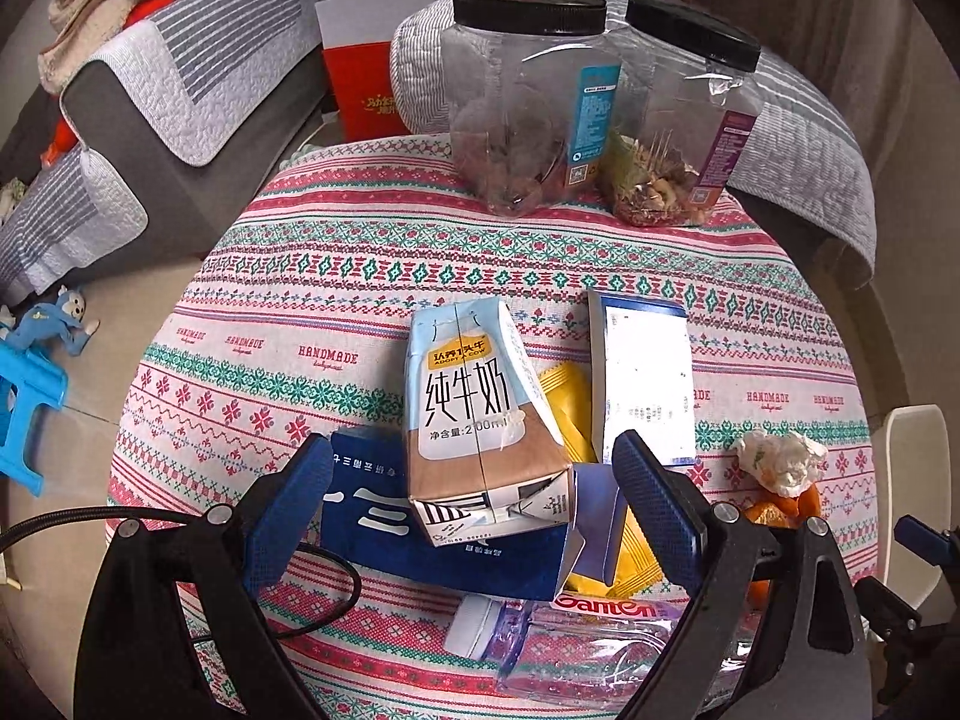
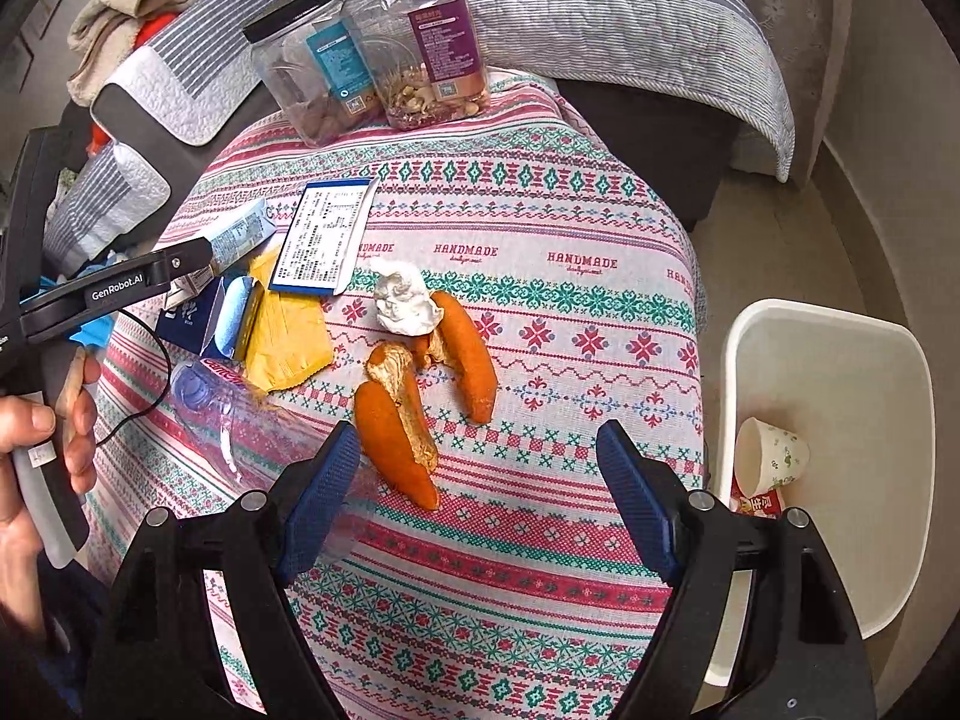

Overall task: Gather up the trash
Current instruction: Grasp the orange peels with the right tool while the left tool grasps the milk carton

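While your left gripper [image 1: 474, 480] hangs with jaws spread wide around the pale blue and brown milk carton [image 1: 480, 420], pads clear of it, your right gripper [image 2: 480, 480] gapes empty above the patterned tablecloth [image 2: 540, 312]. Curled orange peel [image 2: 399, 426] lies at its eleven o'clock; the white plastic bin [image 2: 840, 372] sits at three.

left gripper [image 1: 474, 498], right gripper [image 2: 474, 480], jaws apart (both)

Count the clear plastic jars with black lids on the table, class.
2. Both stand at the table's far edge, side by side: the blue-labelled jar on the left, the purple-labelled jar on the right. None seems hidden.
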Motion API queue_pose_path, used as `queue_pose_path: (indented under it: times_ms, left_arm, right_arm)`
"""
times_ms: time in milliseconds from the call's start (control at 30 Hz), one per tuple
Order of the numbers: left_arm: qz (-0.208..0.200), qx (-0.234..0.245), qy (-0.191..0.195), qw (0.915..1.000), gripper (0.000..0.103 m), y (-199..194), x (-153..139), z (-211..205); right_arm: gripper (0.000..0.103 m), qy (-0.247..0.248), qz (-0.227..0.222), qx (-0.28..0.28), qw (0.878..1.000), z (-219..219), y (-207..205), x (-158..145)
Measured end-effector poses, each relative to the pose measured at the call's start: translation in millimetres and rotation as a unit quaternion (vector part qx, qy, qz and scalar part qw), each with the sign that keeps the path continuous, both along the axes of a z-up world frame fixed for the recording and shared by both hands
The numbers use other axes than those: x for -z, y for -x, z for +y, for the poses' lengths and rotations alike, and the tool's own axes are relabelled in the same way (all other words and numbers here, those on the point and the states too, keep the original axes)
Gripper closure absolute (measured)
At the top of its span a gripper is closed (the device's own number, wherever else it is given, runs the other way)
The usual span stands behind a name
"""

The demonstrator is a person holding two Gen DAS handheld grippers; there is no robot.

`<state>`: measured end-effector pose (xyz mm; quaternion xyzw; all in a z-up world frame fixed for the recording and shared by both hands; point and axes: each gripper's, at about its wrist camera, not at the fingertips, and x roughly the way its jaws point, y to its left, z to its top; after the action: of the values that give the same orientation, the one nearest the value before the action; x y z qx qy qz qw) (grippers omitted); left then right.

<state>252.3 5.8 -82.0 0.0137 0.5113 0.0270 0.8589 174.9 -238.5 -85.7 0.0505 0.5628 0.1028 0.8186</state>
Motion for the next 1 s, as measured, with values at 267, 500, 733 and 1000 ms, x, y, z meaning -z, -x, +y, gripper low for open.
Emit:
queue_pose_path:
  times_ms: [267, 500, 733, 1000]
  left_arm:
    - [0.015, 0.010, 0.026, 0.9995, 0.044, -2, 8, 5]
    - [0.004, -0.002, 0.048, 0.9989, 0.046, 3, 0, 10]
    - [-0.026, -0.012, 0.079, 0.9965, 0.047, 15, -16, 16]
    - [-0.046, -0.011, 0.105, 0.9933, 0.046, 32, -29, 16]
  right_arm:
    - [0.033, -0.027, 0.037, -0.030, 0.999, 23, -9, 25]
    - [0.072, -0.021, 0.069, -0.058, 0.996, 35, -12, 43]
    - [0.103, -0.023, 0.043, -0.068, 0.996, 36, -4, 24]
    - [0.084, -0.030, 0.048, -0.056, 0.997, 26, -3, 26]
